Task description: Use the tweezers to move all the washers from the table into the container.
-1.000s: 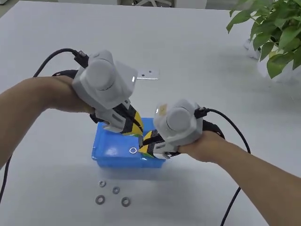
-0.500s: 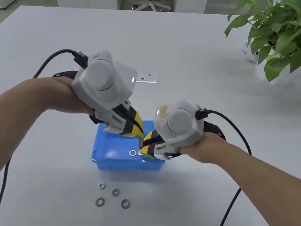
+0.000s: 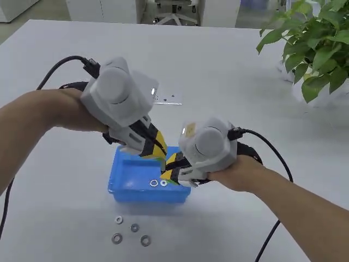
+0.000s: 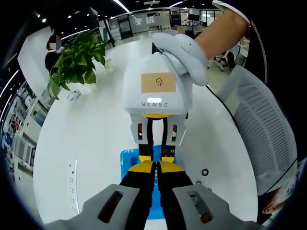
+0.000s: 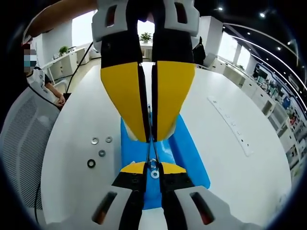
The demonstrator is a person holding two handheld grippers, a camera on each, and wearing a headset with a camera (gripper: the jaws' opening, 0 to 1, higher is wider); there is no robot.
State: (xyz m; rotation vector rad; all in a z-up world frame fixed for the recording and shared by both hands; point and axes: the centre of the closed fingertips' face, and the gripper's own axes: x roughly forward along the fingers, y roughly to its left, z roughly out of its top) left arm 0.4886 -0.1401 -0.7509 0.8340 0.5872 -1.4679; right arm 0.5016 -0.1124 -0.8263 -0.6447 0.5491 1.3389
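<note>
Two hand-held grippers meet over a blue container point(image 3: 136, 194) on a white table point(image 3: 229, 76). The left gripper point(image 3: 158, 151) has its yellow jaws drawn almost together on a pair of slim tweezers point(image 5: 149, 149). The right gripper point(image 3: 170, 172) faces it tip to tip, its jaws a narrow gap apart on either side of the prongs. Whether they are actually pressing the prongs cannot be told.

2 washers point(image 3: 154, 183) lie inside the container, just beside the right gripper's tips. 4 more washers point(image 3: 134, 227) sit in a loose cluster on the table, near the container's front wall.

The risks ahead look mostly like matters of grip. The tweezers are thin and carried between 2 separate tools, so any mismatch in how the hands travel could twist them in the jaws or let them slide out. The washers are small and flat against a smooth top, so an uneven squeeze could flick one away. Because the 4 lie close together, prongs reaching for 1 could nudge its neighbours. A low pass over the front wall could shove the light container.
</note>
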